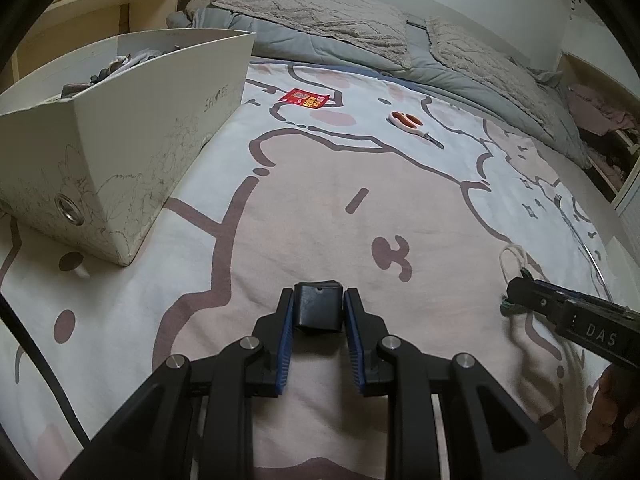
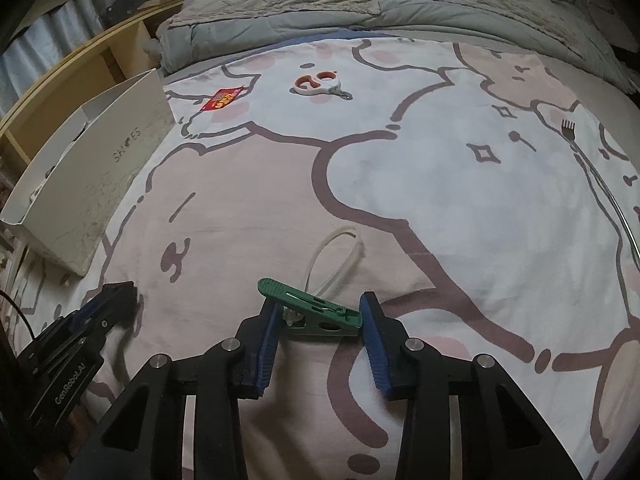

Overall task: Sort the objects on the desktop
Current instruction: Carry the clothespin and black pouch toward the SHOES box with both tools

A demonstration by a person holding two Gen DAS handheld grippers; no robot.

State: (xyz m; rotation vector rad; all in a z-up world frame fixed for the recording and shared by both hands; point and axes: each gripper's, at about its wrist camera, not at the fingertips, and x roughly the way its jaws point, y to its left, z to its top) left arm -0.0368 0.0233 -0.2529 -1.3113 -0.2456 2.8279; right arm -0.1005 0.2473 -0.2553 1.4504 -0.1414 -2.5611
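My left gripper (image 1: 319, 300) is shut on a small black box (image 1: 319, 307), held between its blue pads just above the bedsheet. My right gripper (image 2: 318, 304) has its jaws on either side of a green clothespin (image 2: 310, 307) with a clear loop (image 2: 340, 258) tied to it; the pads touch its two ends. A white shoe box (image 1: 132, 128) with several items inside stands at the left, also visible in the right wrist view (image 2: 100, 176). The right gripper also shows at the left wrist view's right edge (image 1: 516, 296).
On the cartoon-print sheet farther away lie a red packet (image 1: 305, 98), orange-and-white scissors (image 1: 412, 123) and a metal fork (image 2: 592, 168) at the right. Grey blankets (image 1: 328, 28) are piled at the far end. A wooden shelf (image 1: 100, 4) stands behind the box.
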